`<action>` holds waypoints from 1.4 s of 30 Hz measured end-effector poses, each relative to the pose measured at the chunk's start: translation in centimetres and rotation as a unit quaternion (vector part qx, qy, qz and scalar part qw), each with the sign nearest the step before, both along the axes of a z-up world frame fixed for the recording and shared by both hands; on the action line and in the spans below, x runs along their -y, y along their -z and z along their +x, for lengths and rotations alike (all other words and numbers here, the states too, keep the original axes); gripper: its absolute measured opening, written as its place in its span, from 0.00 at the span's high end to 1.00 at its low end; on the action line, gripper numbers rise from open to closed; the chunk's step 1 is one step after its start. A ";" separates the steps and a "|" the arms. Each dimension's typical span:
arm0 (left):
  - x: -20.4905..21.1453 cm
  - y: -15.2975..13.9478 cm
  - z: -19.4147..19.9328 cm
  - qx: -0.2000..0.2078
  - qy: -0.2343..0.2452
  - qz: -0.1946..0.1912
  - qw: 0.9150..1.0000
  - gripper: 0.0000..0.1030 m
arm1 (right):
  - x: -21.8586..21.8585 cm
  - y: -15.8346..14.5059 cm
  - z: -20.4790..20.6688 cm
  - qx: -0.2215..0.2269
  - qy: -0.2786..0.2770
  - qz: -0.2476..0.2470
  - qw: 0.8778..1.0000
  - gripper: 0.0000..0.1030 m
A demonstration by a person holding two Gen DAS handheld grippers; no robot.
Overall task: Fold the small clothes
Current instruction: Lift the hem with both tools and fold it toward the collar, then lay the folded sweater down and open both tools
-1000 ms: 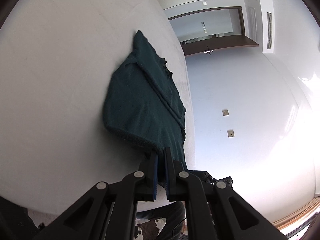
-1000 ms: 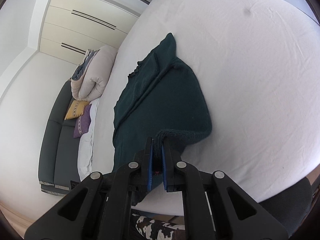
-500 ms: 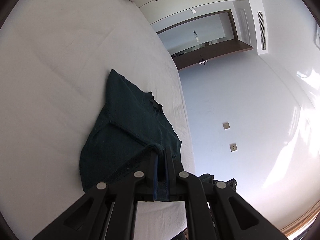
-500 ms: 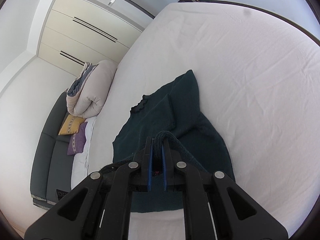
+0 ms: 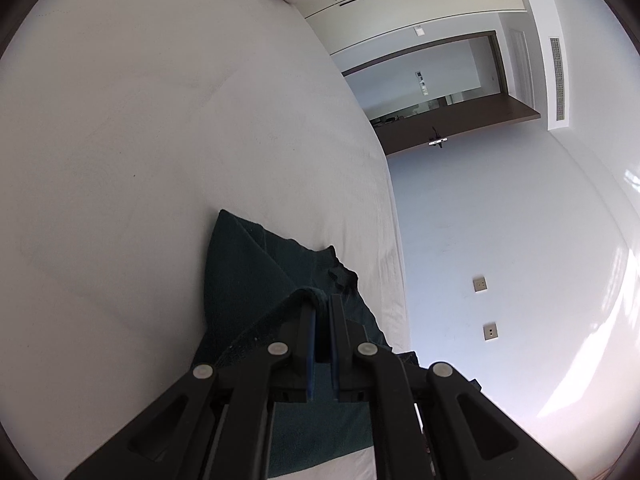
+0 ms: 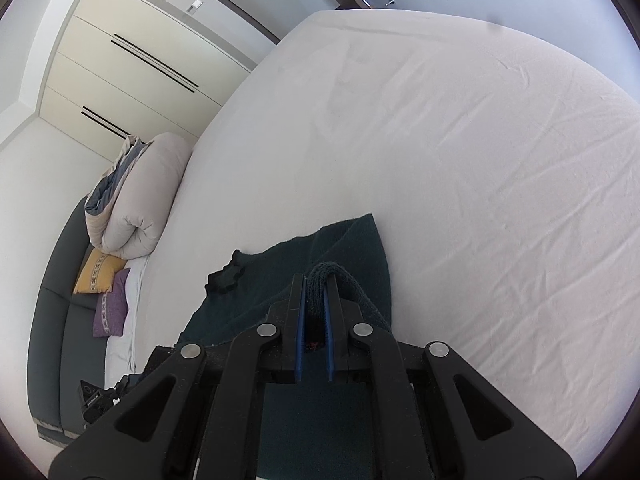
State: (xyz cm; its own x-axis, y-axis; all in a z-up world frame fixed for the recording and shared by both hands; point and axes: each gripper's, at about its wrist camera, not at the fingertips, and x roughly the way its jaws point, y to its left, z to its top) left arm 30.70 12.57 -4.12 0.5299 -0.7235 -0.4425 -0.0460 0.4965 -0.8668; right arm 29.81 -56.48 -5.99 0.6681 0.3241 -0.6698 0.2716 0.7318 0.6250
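A dark green knitted garment (image 5: 248, 276) lies on the near part of a white bed (image 5: 160, 120), close to the bed's near edge. Its far portion rests flat on the sheet, ending in a pointed corner and a small ruffled neckline. Its near hem is lifted off the sheet and doubled back over the flat part.

You hold that hem at two places. The left tongs (image 5: 322, 300) are closed tight on a thin fold of the hem. The right tongs (image 6: 316, 280) are closed tight on a thicker ribbed roll of the same hem, which bulges out past the tips. In both views the fabric arches from the tongs down onto the layer beneath.

By the look of it, you are mid-fold, carrying the bottom hem toward the neckline end. The next move would call for bringing both corners level with the far edge, lowering them together so the top layer lands square, then letting go.

Beyond the garment, the sheet is bare and lightly creased. A rolled duvet (image 6: 136, 196) sits at the far left, above a grey sofa (image 6: 56, 280) with a yellow cushion (image 6: 98, 272) and a purple cushion (image 6: 112, 306). Cream wardrobe doors (image 6: 132, 64) and a doorway (image 5: 432, 84) stand behind.
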 end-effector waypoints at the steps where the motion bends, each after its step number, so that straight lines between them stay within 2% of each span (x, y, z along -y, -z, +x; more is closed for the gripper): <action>1: 0.1 0.4 0.7 -0.004 -0.003 0.002 1.000 0.95 | 0.1 0.3 0.9 -0.004 0.002 -0.001 1.000 0.93; 6: 0.5 2.3 3.6 -0.019 -0.011 0.008 1.000 0.95 | 0.1 2.1 4.8 -0.021 0.011 -0.009 1.000 0.93; 11: 1.4 4.1 5.1 -0.029 -0.015 0.040 0.999 0.94 | -0.4 4.0 7.8 -0.043 0.012 -0.031 0.999 0.93; 14: 2.0 5.1 5.6 -0.034 -0.016 0.071 0.997 0.93 | -0.7 5.9 9.1 -0.071 0.007 -0.039 0.997 0.92; 15: 2.0 5.4 5.6 -0.037 -0.015 0.071 0.997 0.82 | -0.7 6.3 9.3 -0.073 0.008 -0.033 0.997 0.91; 16: 2.0 5.5 5.4 -0.037 -0.016 0.072 0.997 0.57 | -0.8 6.3 9.0 -0.062 0.010 -0.032 0.997 0.88; 18: 1.8 4.9 4.6 -0.026 -0.027 0.087 0.996 0.32 | -0.9 6.1 8.4 -0.043 0.013 -0.037 0.998 0.79; 19: 1.8 4.4 4.2 -0.016 -0.029 0.094 0.995 0.31 | -0.9 5.9 8.0 -0.035 0.016 -0.043 0.998 0.64; 20: 1.9 3.9 3.8 -0.009 -0.023 0.100 0.995 0.31 | -0.8 5.7 7.7 -0.032 0.023 -0.054 0.998 0.37; 21: 1.9 3.7 3.5 -0.006 -0.020 0.103 0.994 0.31 | -0.6 5.4 7.3 -0.024 0.036 -0.059 0.997 0.30; 26: 2.7 2.5 0.0 0.015 0.001 0.133 0.991 0.32 | 0.4 3.8 4.8 -0.003 0.039 -0.059 0.997 0.29; 32: 3.2 3.0 -5.0 0.024 0.006 0.168 0.985 0.32 | -1.1 3.5 0.2 -0.014 -0.012 -0.119 0.993 0.31; 36: 2.3 4.5 -6.9 0.009 -0.001 0.168 0.986 0.32 | -3.4 4.0 -3.1 -0.017 -0.052 -0.175 0.983 0.35; 40: 2.1 5.5 -7.8 0.003 -0.005 0.178 0.984 0.32 | -4.3 4.5 -5.4 -0.026 -0.073 -0.199 0.977 0.46; 42: 2.5 5.3 -8.1 0.011 -0.001 0.189 0.982 0.32 | -4.4 4.6 -6.5 -0.029 -0.078 -0.210 0.974 0.48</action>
